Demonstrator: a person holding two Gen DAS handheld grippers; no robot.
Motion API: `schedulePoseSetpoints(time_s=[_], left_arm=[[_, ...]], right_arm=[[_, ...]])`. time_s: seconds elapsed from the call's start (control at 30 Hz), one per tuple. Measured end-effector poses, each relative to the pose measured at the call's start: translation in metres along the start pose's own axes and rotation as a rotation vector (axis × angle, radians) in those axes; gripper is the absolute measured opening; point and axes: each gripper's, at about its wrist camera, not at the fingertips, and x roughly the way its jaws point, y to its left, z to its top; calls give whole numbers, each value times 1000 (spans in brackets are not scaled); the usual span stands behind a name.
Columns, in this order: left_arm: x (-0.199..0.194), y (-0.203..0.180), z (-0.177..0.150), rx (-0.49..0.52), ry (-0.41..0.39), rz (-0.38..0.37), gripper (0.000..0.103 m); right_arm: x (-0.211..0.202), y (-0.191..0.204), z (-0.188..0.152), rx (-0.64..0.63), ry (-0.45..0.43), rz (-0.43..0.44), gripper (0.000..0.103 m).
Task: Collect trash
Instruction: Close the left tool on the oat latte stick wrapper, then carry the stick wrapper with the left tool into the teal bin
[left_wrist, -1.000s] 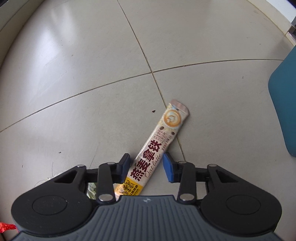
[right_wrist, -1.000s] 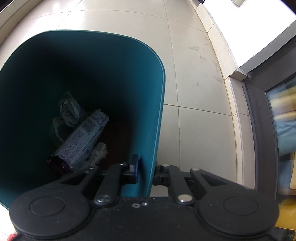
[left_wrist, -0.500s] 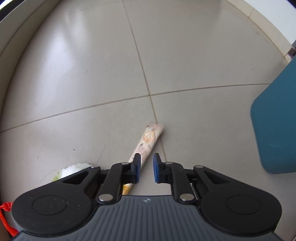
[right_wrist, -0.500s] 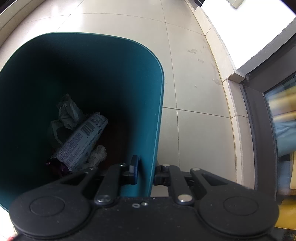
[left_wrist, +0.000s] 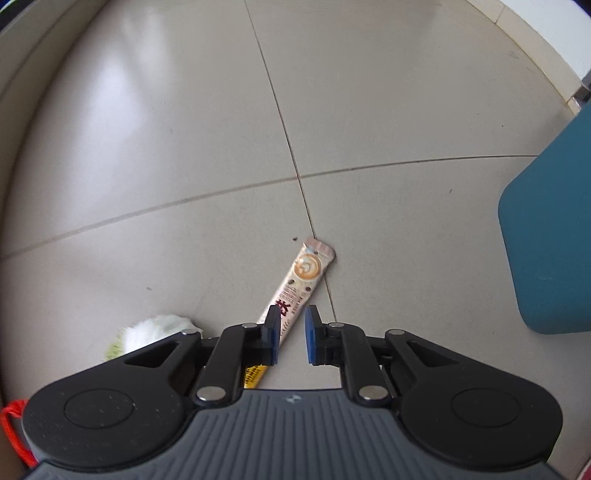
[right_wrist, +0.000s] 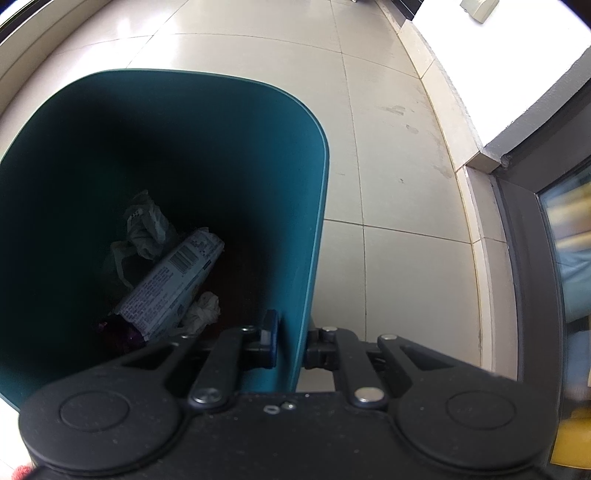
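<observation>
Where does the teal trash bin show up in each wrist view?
Left wrist: teal trash bin at the right edge, outer wall only.
Right wrist: fills the left half, its wall pinched by the right claw.
Shared landmark: the pale tiled floor.

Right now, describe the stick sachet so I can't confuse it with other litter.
From the teal bin at the right edge, go left across the tiled floor to the grout crossing. Just below it is the stick sachet, slanting toward the left gripper. Unlike the crumpled white wad beside it, it is long, flat and printed.
</observation>
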Motion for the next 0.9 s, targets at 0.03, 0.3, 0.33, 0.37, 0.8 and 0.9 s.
schedulePoseSetpoints(time_s=[0.03, 0.3, 0.33, 0.37, 0.8, 0.9], left_arm=[[7, 2, 0, -7, 10, -3, 23], [52, 6, -9, 17, 31, -21, 67], [58, 7, -10, 22, 36, -19, 67], [62, 8, -10, 27, 36, -18, 67], [64, 3, -15, 117, -45, 42, 27], [64, 2, -19, 92, -47, 42, 25]], right_arm=[[0, 0, 0, 1, 2, -3, 10], [3, 4, 3, 14, 23, -33, 12], [4, 5, 4, 18, 27, -38, 12], [4, 5, 4, 22, 31, -43, 12], [5, 8, 5, 57, 57, -82, 14], [6, 9, 5, 56, 57, -89, 15]])
